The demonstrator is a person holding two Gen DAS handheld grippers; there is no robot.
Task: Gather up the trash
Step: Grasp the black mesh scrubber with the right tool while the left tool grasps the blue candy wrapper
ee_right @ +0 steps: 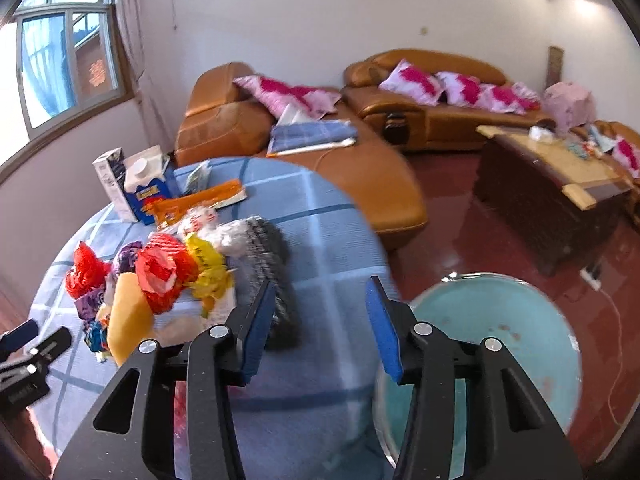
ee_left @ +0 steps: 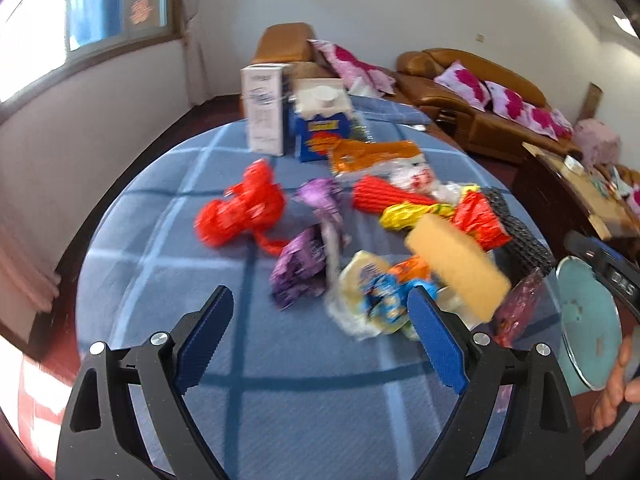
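Note:
Crumpled wrappers lie in a heap on a round table with a blue checked cloth [ee_left: 168, 264]: a red bag [ee_left: 240, 208], purple wrappers [ee_left: 300, 268], a blue-yellow packet [ee_left: 380, 300], a yellow sponge [ee_left: 456, 264] and a black mesh piece [ee_left: 520, 236]. My left gripper [ee_left: 322, 332] is open and empty above the cloth, just short of the heap. My right gripper [ee_right: 320, 324] is open and empty over the table's right edge [ee_right: 360, 216], beside the black mesh [ee_right: 272, 264]. A teal bin [ee_right: 492, 340] stands on the floor below the right gripper; it also shows in the left wrist view [ee_left: 588, 320].
A white carton [ee_left: 264, 108], a blue carton [ee_left: 320, 128] and an orange packet [ee_left: 372, 156] stand at the table's far side. Brown sofas [ee_right: 432, 92] with pink cushions and a dark coffee table [ee_right: 548, 184] lie beyond. The floor [ee_right: 448, 248] is red.

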